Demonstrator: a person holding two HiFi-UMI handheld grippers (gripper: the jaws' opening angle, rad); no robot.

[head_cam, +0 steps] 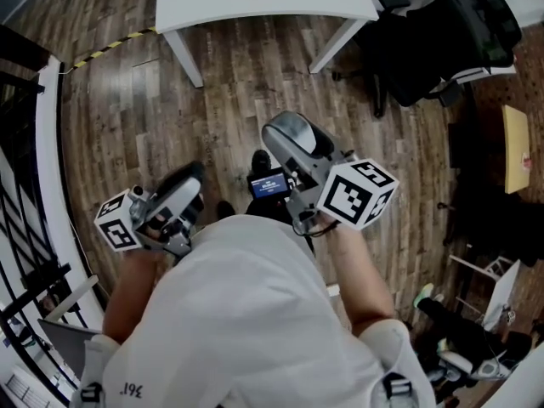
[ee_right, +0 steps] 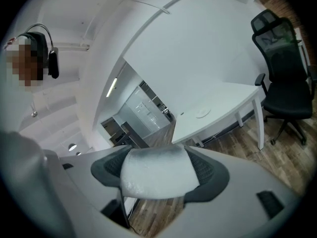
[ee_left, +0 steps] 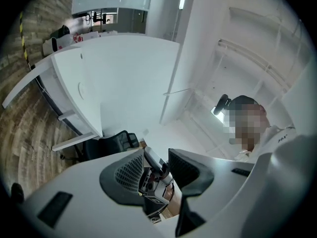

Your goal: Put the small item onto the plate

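On wooden floor [head_cam: 238, 100], white table [head_cam: 280, 2] stands at top of head view; black office chair [head_cam: 442, 41] just beside its right corner. Person in white shirt [head_cam: 246, 313] stands well apart from table, both tongs raised before chest. Right gripper [head_cam: 289, 136] clamps small item [ee_right: 154, 178], pale whitish lump filling gap between jaws. Left gripper [ee_left: 156, 158] grips nothing, jaws parted. Plate [ee_right: 203, 114] lies flat on tabletop, back from near edge, well apart from item.

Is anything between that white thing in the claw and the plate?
Nothing visible: the right claw holds the white item, and only wood floor lies between it and the table bearing the plate.
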